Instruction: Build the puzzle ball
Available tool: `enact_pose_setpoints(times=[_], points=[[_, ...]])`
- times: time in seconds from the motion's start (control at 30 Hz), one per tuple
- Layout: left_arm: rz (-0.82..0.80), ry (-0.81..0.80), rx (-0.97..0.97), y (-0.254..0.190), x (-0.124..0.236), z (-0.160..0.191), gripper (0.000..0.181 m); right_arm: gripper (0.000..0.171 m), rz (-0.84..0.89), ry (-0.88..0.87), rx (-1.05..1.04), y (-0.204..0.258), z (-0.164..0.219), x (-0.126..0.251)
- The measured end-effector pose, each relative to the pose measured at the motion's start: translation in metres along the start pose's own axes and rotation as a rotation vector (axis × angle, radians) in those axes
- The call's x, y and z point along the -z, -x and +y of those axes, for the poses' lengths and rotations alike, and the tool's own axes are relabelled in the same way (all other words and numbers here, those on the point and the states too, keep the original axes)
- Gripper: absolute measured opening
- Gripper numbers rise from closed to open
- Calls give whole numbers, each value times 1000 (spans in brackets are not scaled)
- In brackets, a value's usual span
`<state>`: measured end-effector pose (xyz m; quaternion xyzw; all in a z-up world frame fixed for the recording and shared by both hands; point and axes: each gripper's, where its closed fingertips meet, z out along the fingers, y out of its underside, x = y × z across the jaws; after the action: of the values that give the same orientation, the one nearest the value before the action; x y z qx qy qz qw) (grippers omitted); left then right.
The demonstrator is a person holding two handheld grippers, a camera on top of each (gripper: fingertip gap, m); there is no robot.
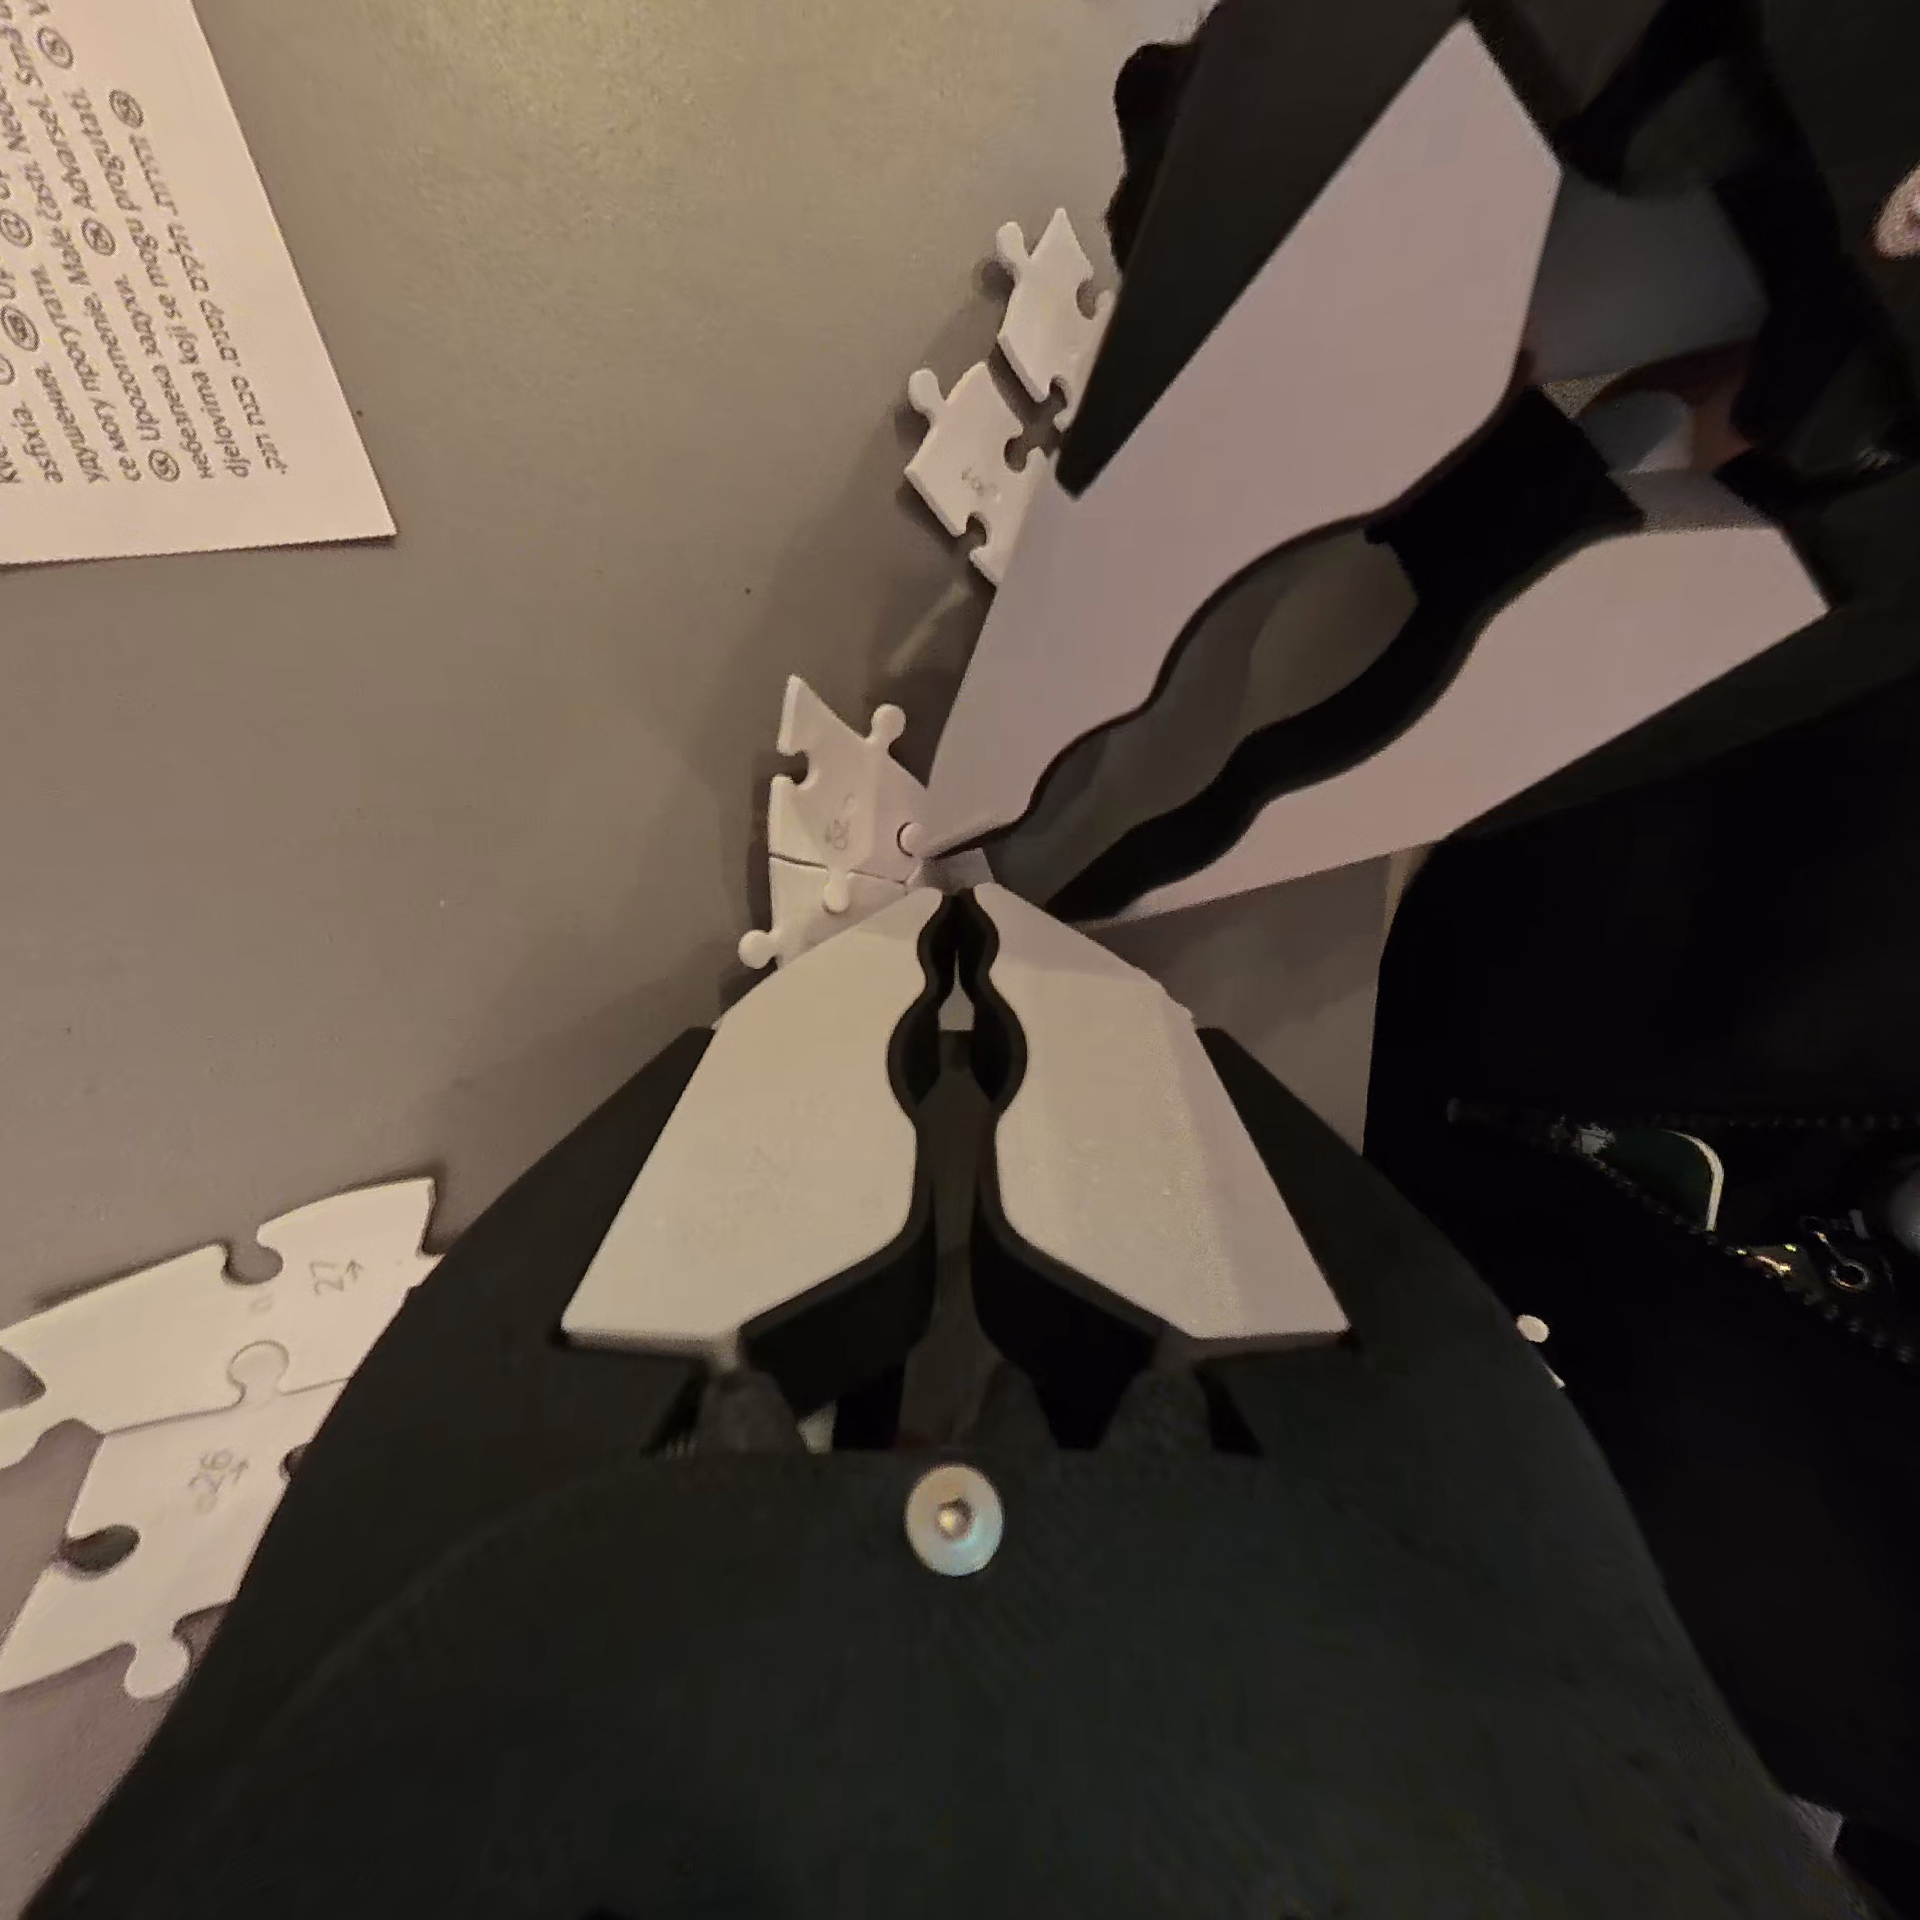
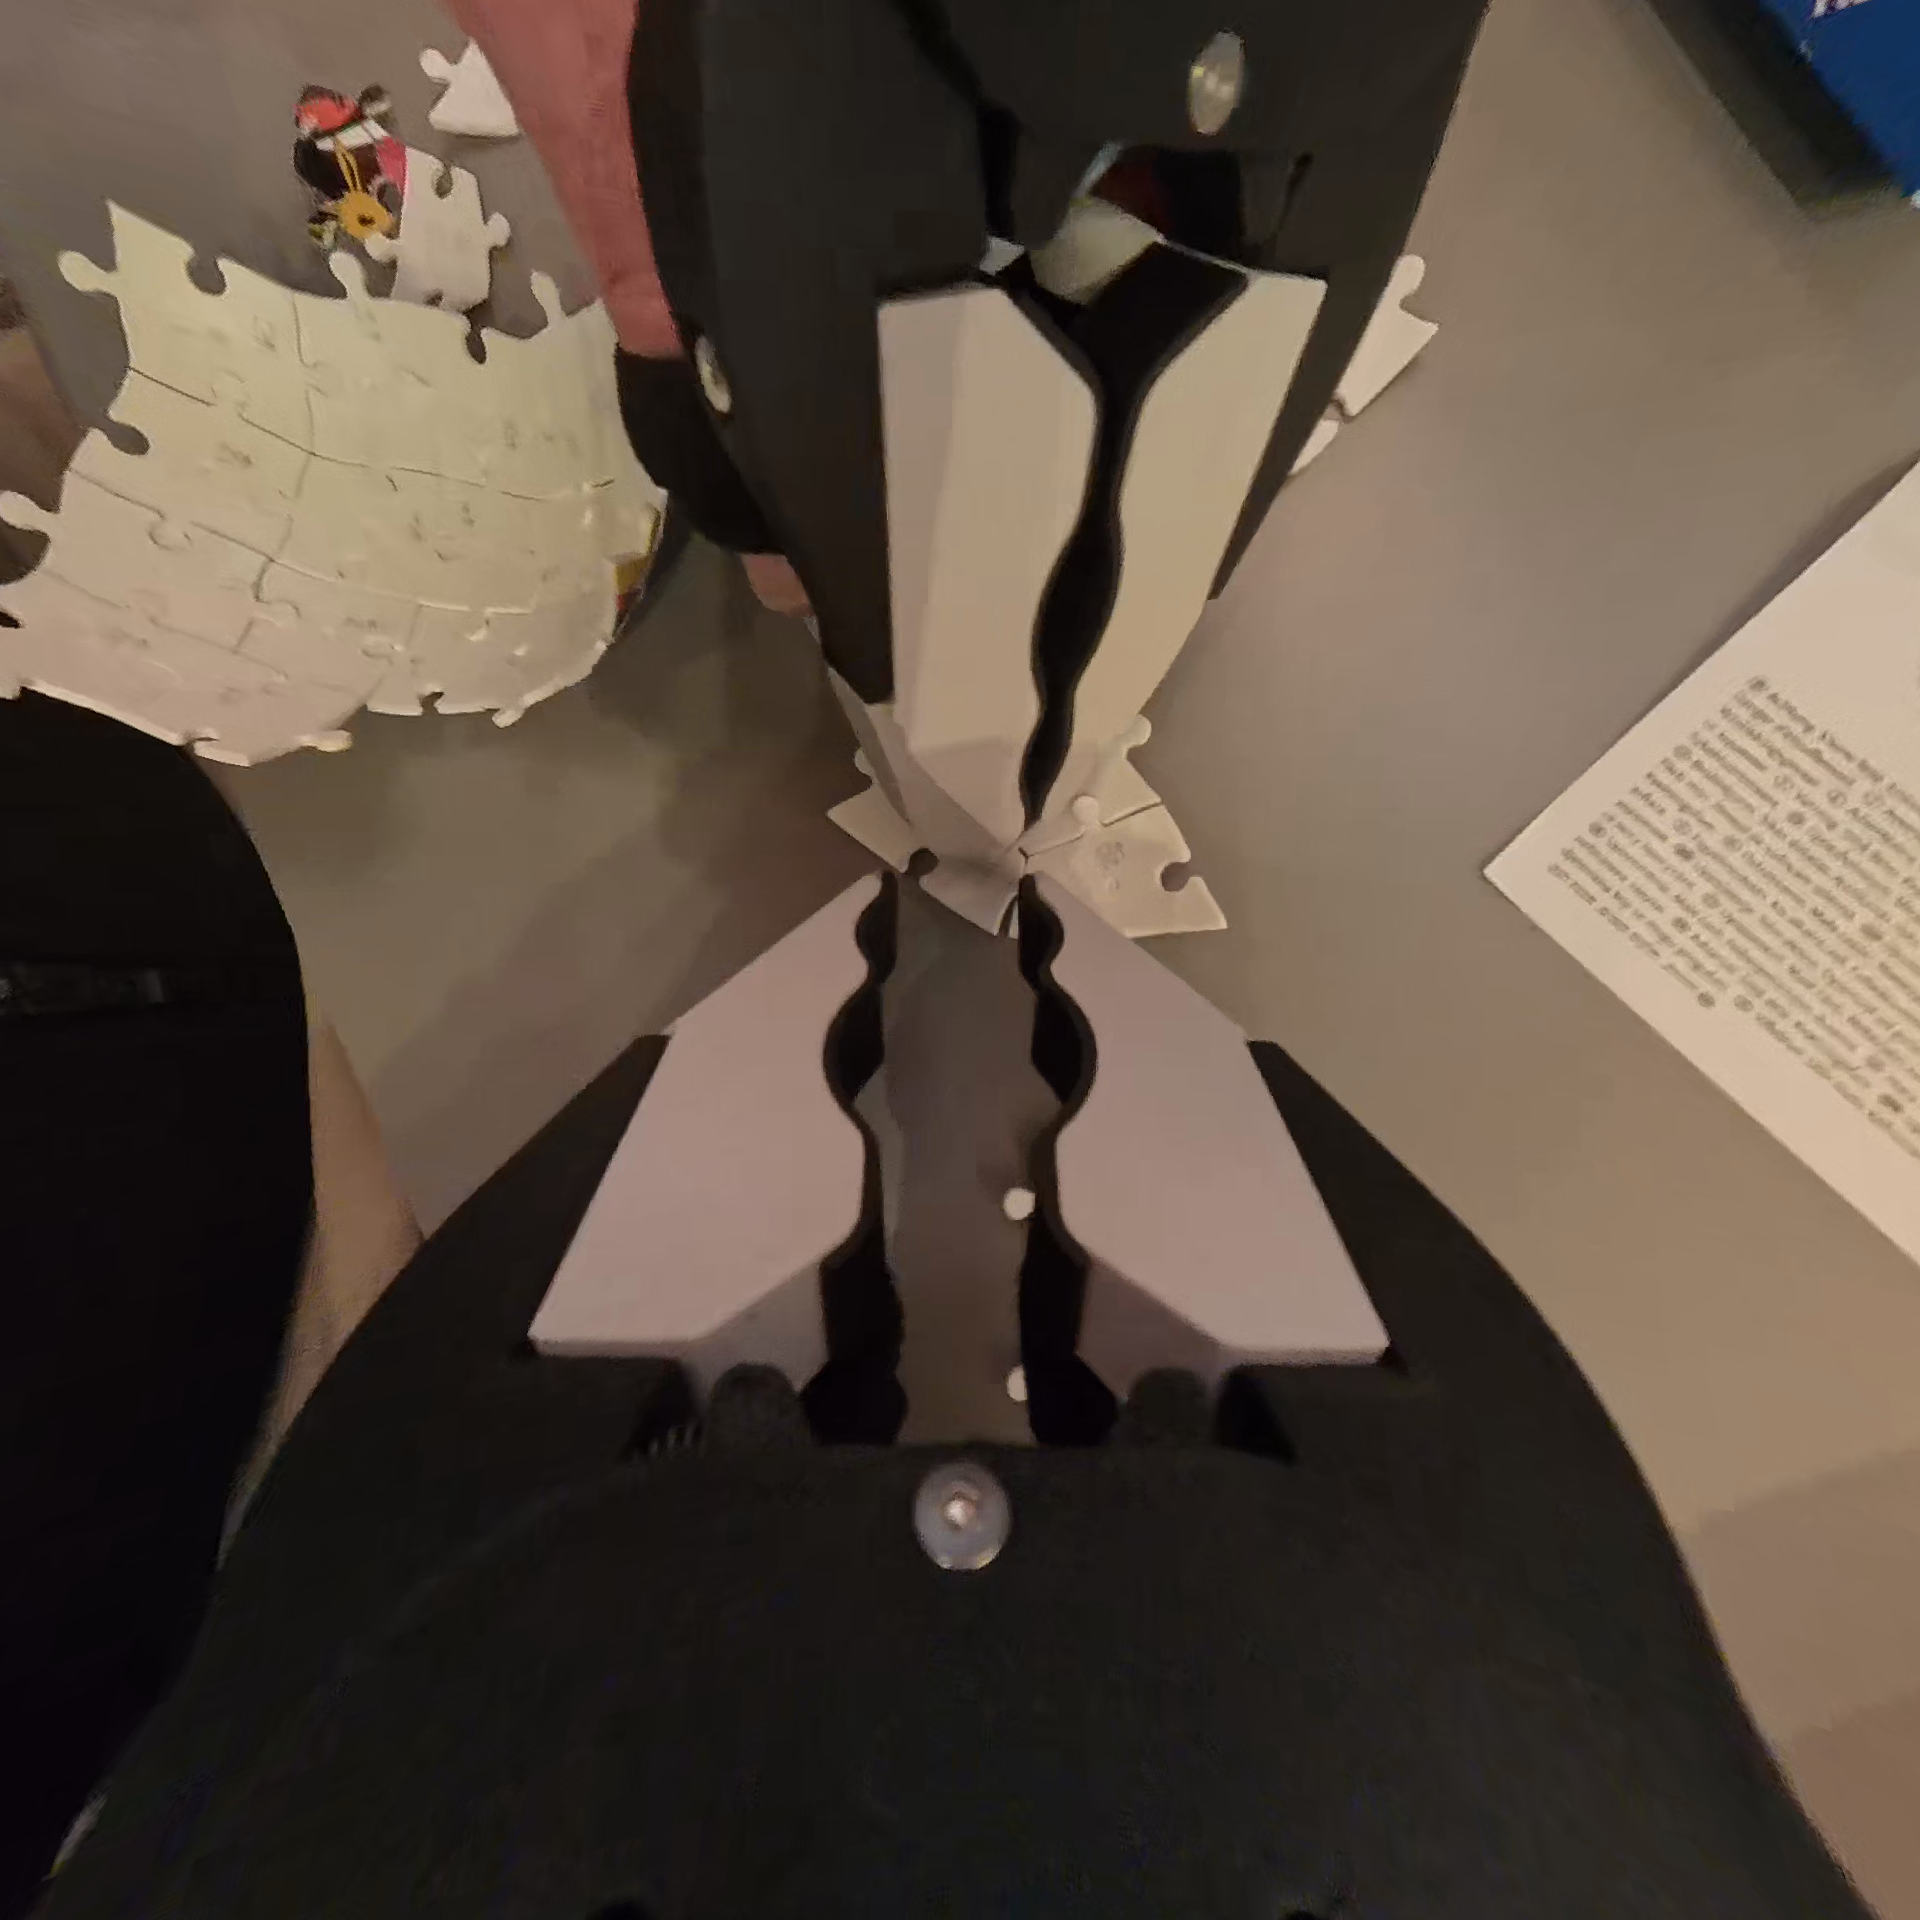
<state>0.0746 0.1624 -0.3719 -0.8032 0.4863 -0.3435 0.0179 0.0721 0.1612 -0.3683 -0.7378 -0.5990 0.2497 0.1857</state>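
Observation:
A small cluster of white wedge-shaped puzzle pieces (image 1: 831,810) sits low over the grey table (image 1: 520,727). It also shows in the right wrist view (image 2: 1132,862). My left gripper (image 1: 961,899) is shut, its tips pinched at the cluster's centre; in the right wrist view it (image 2: 1023,831) comes down from above. My right gripper (image 2: 956,883) is open and empty, its fingertips on either side of one wedge of the cluster. It reaches in from the upper right in the left wrist view (image 1: 992,873). A half-built white puzzle ball shell (image 2: 312,520) lies at the left.
Two joined loose pieces (image 1: 997,416) lie behind the right gripper. More joined pieces (image 1: 208,1403) lie at the lower left. A printed sheet (image 1: 156,312) (image 2: 1714,883) lies flat on the table. A blue box (image 2: 1860,83) is at the far right corner. A person's dark clothing (image 2: 104,1039) is close by. Left and right tips are no more than a few centimetres apart.

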Motion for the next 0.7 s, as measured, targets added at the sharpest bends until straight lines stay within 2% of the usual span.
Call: enact_pose_setpoints(times=[0.03, 0.2, 0.47, 0.57, 0.7], points=[[6, -1, 6, 0, 0, 0, 0, 23, -5, 5, 16, 3, -1, -2], [21, 3, 17, 0, 0, 0, 0, 12, 29, 32, 65, -2, 0, -4], [34, 4, 31, 0, 0, 0, 0, 26, 49, 53, 98, -3, 2, -1], [29, 2, 34, 0, 0, 0, 0, 24, 108, 87, 187, -4, 4, -3], [23, -1, 42, 0, 0, 0, 0, 25, 99, 66, 218, -3, 5, -3]])
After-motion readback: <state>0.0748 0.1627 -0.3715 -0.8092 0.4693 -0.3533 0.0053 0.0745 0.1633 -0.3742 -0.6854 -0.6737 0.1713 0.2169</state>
